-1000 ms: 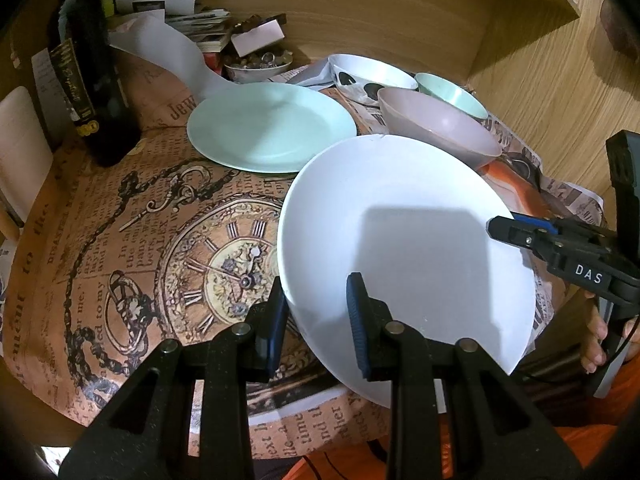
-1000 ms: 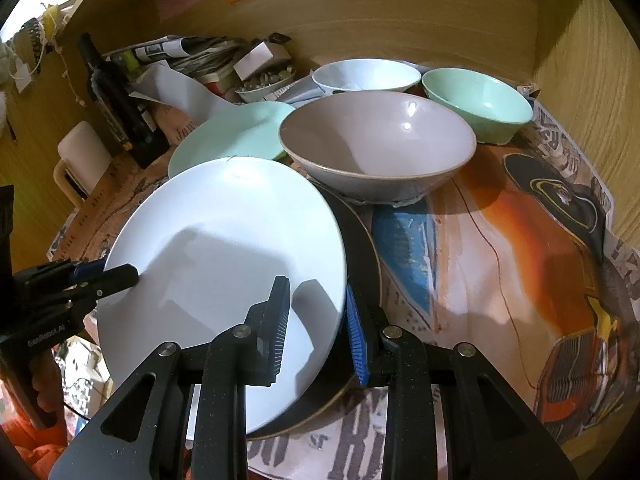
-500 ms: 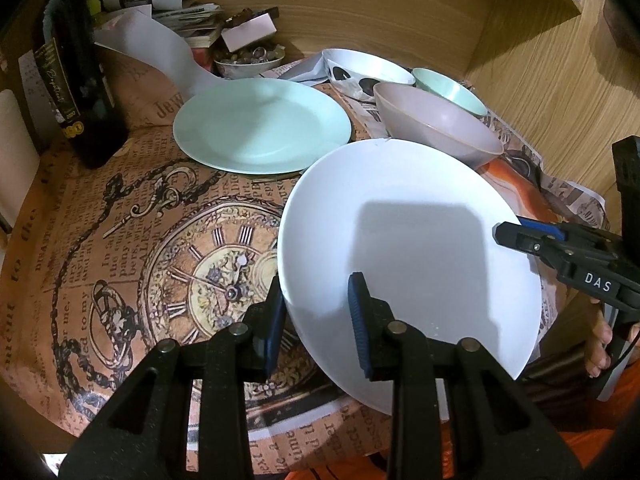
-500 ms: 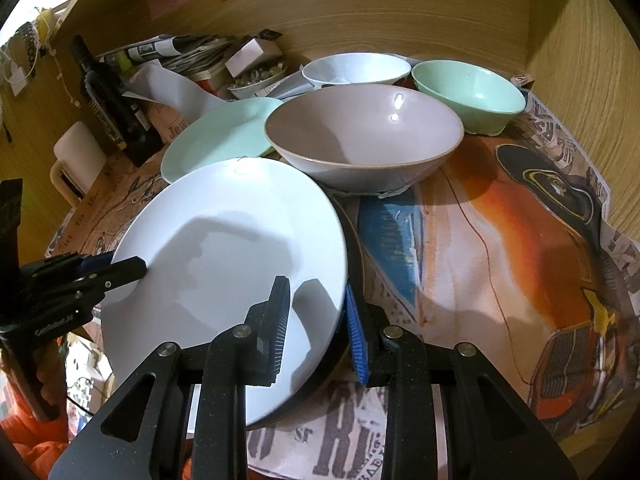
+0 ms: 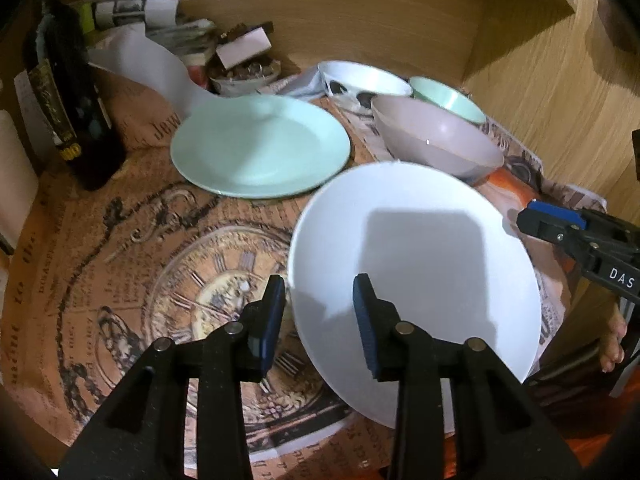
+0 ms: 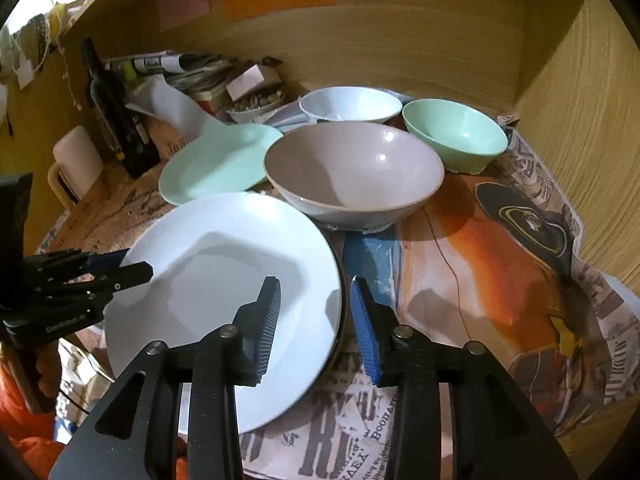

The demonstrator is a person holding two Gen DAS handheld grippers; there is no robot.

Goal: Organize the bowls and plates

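Both jaws have just been opening, releasing the white plate (image 5: 412,280) onto a dark plate (image 6: 342,320) beside the bowls (image 6: 354,172); left gripper (image 5: 318,316) and right gripper (image 6: 316,320) are likely needing to withdraw next.

Left wrist view: near, left of white plate (image 5: 416,264), facing down-forward toward far wall. Right wrist view: near, from plate's right. Both share plate, mint plate (image 6: 216,162), bowls.

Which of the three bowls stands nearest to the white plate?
The big grey-pink bowl, right behind the white plate; the white and green bowls stand farther back.
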